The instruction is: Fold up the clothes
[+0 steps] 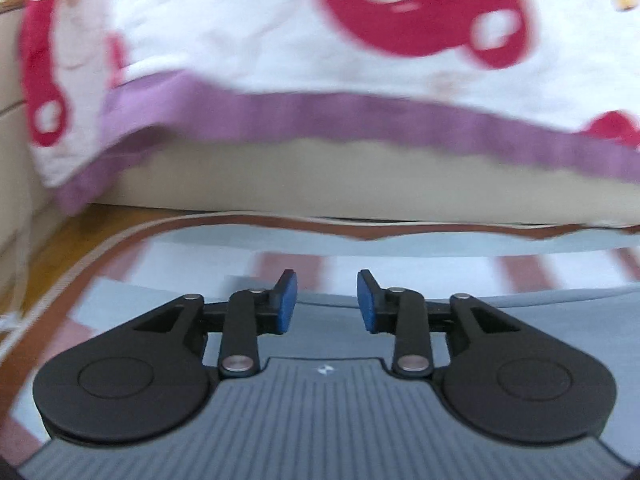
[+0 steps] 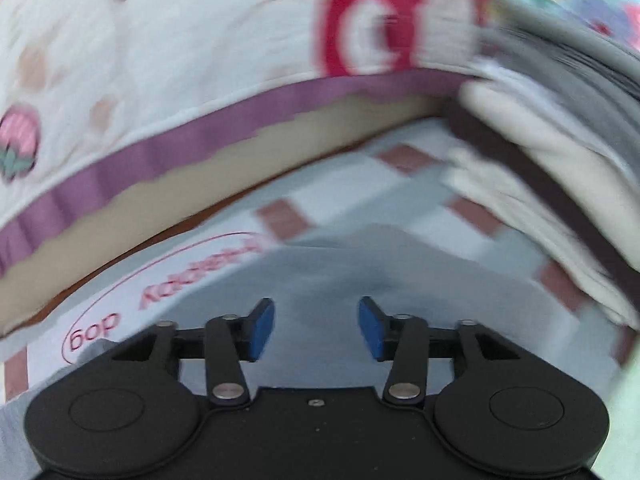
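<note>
A grey-blue garment (image 1: 520,308) lies flat on a checked cloth (image 1: 420,258) of pale blue, white and reddish squares. My left gripper (image 1: 327,282) hovers over the garment's near part with its blue pads apart and nothing between them. In the right wrist view the same grey-blue garment (image 2: 320,264) spreads out under my right gripper (image 2: 316,306), which stands open and empty, pads wide apart. Both views are blurred.
A bed with a white cover (image 1: 260,40) printed in red and edged in purple rises just beyond the checked cloth (image 2: 360,200). A stack of folded clothes (image 2: 540,152) sits at the right. A strip of wooden floor (image 1: 52,248) shows at the left.
</note>
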`<state>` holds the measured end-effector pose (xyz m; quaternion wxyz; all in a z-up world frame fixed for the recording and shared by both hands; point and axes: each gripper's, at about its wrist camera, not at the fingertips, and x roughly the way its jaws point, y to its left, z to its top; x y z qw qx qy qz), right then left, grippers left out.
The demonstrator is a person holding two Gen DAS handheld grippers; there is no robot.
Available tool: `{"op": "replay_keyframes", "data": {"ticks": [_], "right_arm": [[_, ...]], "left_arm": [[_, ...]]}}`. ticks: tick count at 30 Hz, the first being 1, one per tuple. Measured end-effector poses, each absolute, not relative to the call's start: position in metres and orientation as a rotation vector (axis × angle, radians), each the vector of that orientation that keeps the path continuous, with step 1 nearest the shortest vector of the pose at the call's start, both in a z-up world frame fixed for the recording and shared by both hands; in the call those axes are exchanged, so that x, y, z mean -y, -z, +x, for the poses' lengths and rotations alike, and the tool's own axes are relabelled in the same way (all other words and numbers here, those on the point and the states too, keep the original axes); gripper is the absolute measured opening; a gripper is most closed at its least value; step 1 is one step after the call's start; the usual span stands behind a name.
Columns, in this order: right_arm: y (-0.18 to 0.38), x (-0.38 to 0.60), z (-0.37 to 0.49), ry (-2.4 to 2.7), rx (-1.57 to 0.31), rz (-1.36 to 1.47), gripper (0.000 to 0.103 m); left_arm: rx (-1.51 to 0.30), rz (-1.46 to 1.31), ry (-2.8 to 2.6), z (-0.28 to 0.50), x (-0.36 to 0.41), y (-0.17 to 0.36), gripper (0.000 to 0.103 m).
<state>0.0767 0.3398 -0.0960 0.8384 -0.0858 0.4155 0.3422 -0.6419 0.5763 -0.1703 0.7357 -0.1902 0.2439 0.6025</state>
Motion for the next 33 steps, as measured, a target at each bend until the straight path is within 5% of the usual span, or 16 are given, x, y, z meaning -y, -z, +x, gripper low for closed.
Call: {"op": "replay_keyframes", "data": {"ticks": [10,18,19,20,21,23,29,32,33], "right_arm": [[0.151,-0.205,0.108,-0.666,-1.162,0.207,0.069],[0.183,-0.237,0.127,-0.701,-0.990,0.295,0.084],[0.185,-0.249,0.130,-0.705,-0.979,0.256,0.081],[0.173,-0.253,0.130,-0.729,-0.933,0.226,0.041],[0.160,-0.257,0.130,-0.753,-0.886,0.196,0.021],[0.136,-0.253,0.127,-0.802,-0.763,0.134,0.015],[0.169,-0.242,0.135,-0.703,-0.768,-0.077,0.024],[0.179,-0.238,0.129,-0.620,-0.766,-0.076,0.055],[0.176,-0.238,0.127,-0.605,-0.764,-0.093,0.056]], "left_arm": [[-0.667,-0.582,-0.975,-0.487,-0.496,0.189,0.037],[-0.741,-0.502,-0.898,-0.422,-0.445,0.199,0.039],[-0.754,-0.491,-0.888,-0.419,-0.443,0.200,0.039],[-0.771,-0.482,-0.875,-0.418,-0.440,0.202,0.039],[-0.790,-0.479,-0.870,-0.420,-0.438,0.205,0.039],[-0.842,-0.480,-0.887,-0.426,-0.432,0.210,0.039],[-0.888,-0.504,-0.940,-0.459,-0.421,0.212,0.040],[-0.876,-0.530,-0.995,-0.479,-0.424,0.205,0.041],[-0.862,-0.543,-1.015,-0.491,-0.425,0.202,0.041]]}}
